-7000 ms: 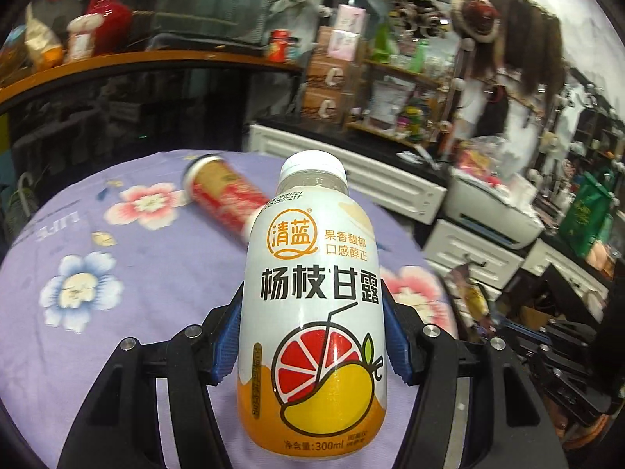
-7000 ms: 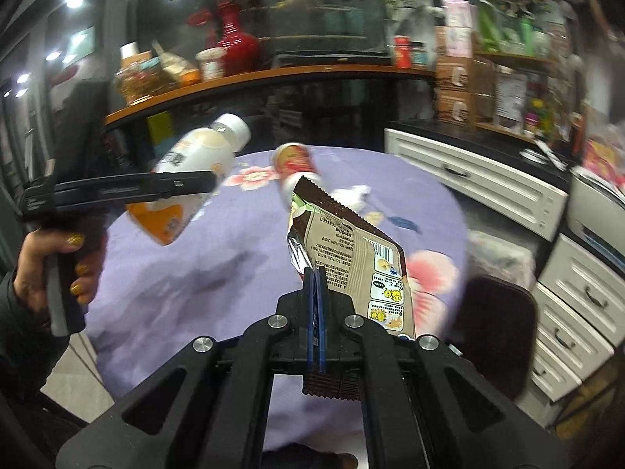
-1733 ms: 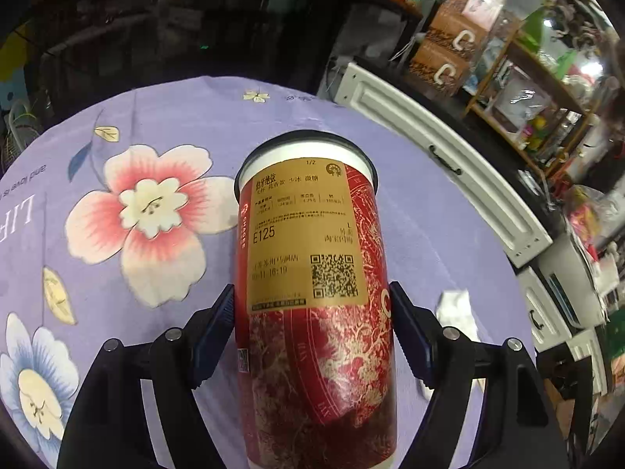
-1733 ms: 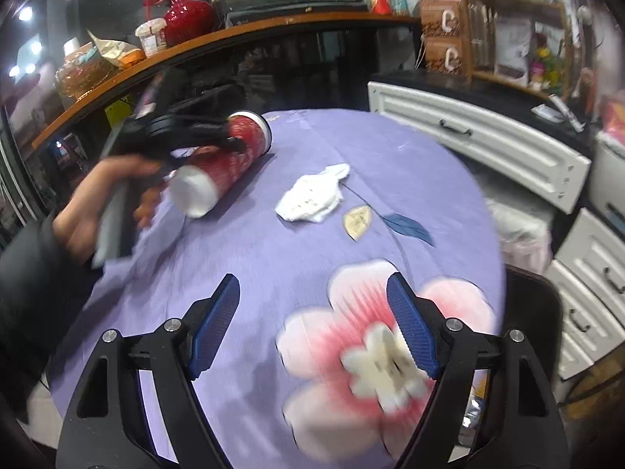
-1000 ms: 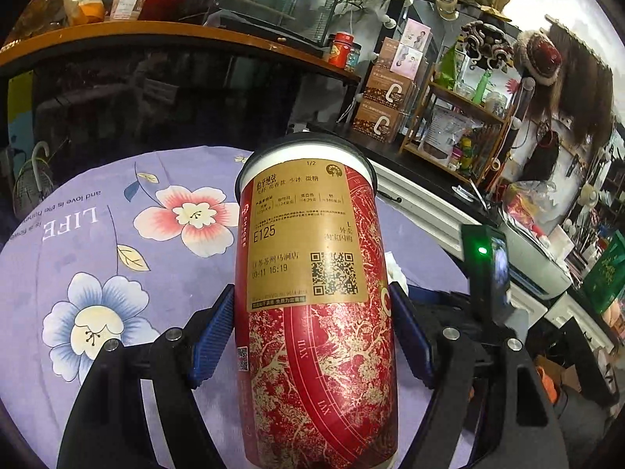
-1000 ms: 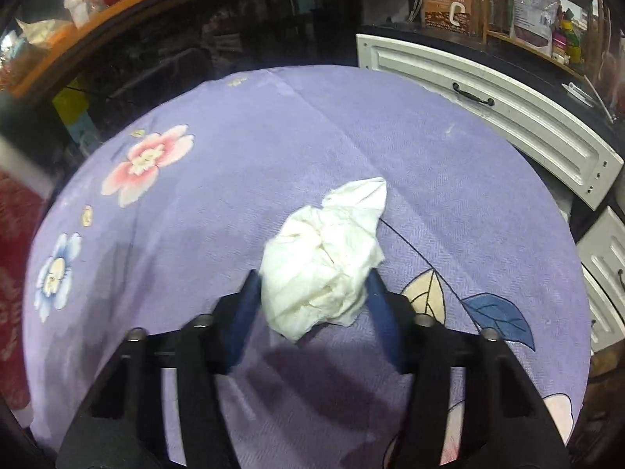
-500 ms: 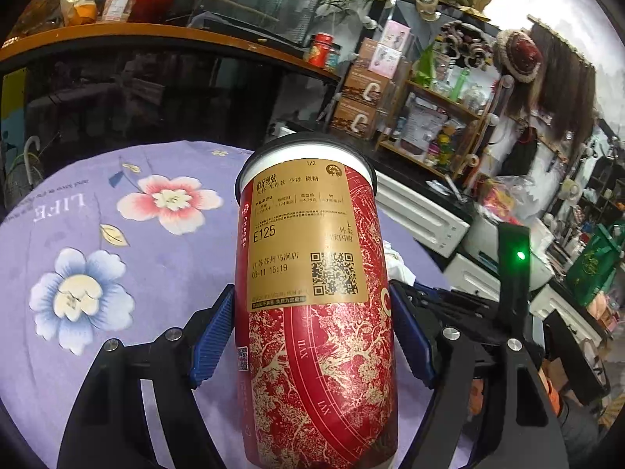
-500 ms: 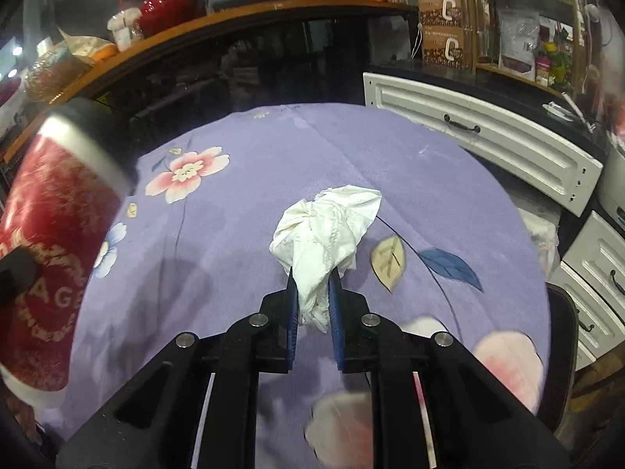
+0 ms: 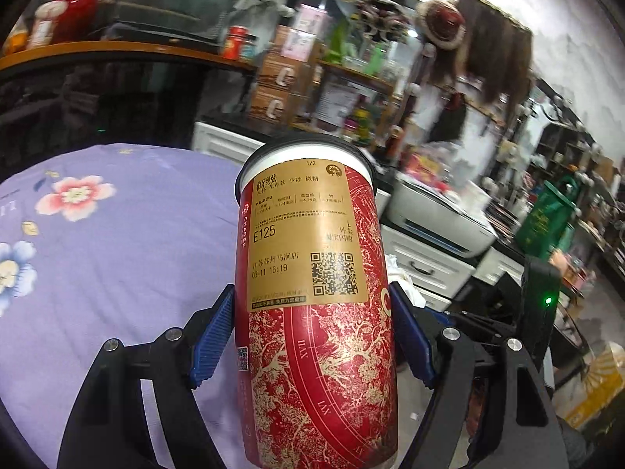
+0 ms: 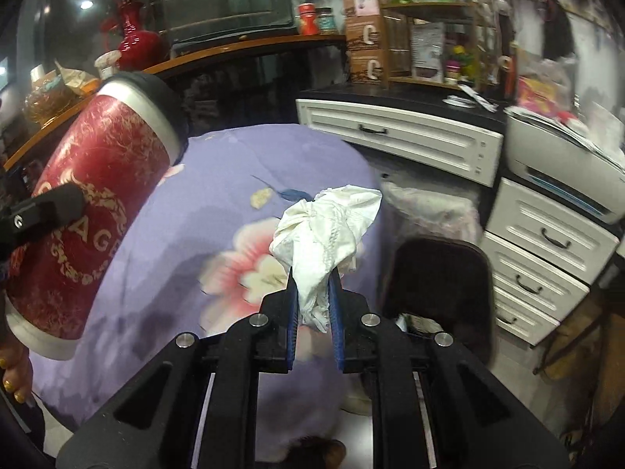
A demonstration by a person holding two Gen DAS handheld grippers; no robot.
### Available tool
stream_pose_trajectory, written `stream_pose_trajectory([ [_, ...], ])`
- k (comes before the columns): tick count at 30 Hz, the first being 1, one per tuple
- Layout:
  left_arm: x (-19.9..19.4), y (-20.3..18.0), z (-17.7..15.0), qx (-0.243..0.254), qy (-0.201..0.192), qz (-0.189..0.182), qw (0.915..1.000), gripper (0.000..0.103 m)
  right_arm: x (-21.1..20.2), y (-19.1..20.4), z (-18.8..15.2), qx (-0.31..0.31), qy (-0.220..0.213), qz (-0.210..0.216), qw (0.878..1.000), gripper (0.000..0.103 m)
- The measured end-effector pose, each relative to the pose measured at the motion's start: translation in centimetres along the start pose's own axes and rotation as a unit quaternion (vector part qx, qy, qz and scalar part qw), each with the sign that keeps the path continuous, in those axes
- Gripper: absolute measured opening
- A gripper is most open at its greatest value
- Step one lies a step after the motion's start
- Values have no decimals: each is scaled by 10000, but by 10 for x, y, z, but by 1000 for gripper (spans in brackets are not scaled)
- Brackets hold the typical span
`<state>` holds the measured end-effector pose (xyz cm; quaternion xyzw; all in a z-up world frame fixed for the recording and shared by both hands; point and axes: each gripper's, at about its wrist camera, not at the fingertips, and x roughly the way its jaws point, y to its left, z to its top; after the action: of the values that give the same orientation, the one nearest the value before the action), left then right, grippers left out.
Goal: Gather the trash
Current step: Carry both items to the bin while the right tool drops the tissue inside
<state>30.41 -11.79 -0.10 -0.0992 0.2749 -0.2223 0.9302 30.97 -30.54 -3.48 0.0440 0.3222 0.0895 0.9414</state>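
In the right wrist view, the right tool has its blue pads nearly together, having just been closing, and pinches the lower end of a crumpled white tissue, which puffs out above the fingertips, lifted clear of the cloth. Under it lies the surface, round and covered in purple cloth printed with pink flowers. At about 3 o'clock from the tissue, just past the cloth's edge, a dark chair back stands close in, and a pale bag-lined bin sits beyond it at 2 o'clock. White drawer units run behind, with a printer on the one to the right.

At 9 o'clock the left tool shows as a dark finger across a tall red cup, tilted with its dark lid toward 1 o'clock. In the left wrist view, the left tool stands wide, both blue pads pressed against the sides of the red cup, which fills the middle and blocks what lies straight ahead; a gold label with a printed code faces the camera. The right tool's black body with a green light sits at 3 o'clock. Farthest off, cluttered shelves and a red vase line the back.
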Motion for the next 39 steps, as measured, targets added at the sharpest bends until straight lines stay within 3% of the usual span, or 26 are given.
stream_pose_trajectory([
  [8, 30, -50, -14, 229, 207, -437, 9986, 74, 14, -74, -31, 452, 293, -506, 9973, 15],
  [22, 68, -77, -29, 530, 582, -633, 9949, 74, 133, -138, -66, 1201, 1178, -645, 9836, 16],
  [25, 74, -80, -31, 563, 636, -660, 9942, 75, 148, -146, -68, 1302, 1209, -632, 9821, 25],
  [27, 78, -84, -32, 628, 670, -666, 9935, 75, 157, -148, -69, 1332, 1243, -683, 9809, 43],
  [29, 82, -86, -33, 664, 701, -687, 9930, 75, 161, -150, -71, 1337, 1238, -699, 9808, 50],
  [39, 104, -97, -39, 755, 941, -745, 9899, 75, 129, -148, -76, 1333, 1022, -706, 9833, 53],
])
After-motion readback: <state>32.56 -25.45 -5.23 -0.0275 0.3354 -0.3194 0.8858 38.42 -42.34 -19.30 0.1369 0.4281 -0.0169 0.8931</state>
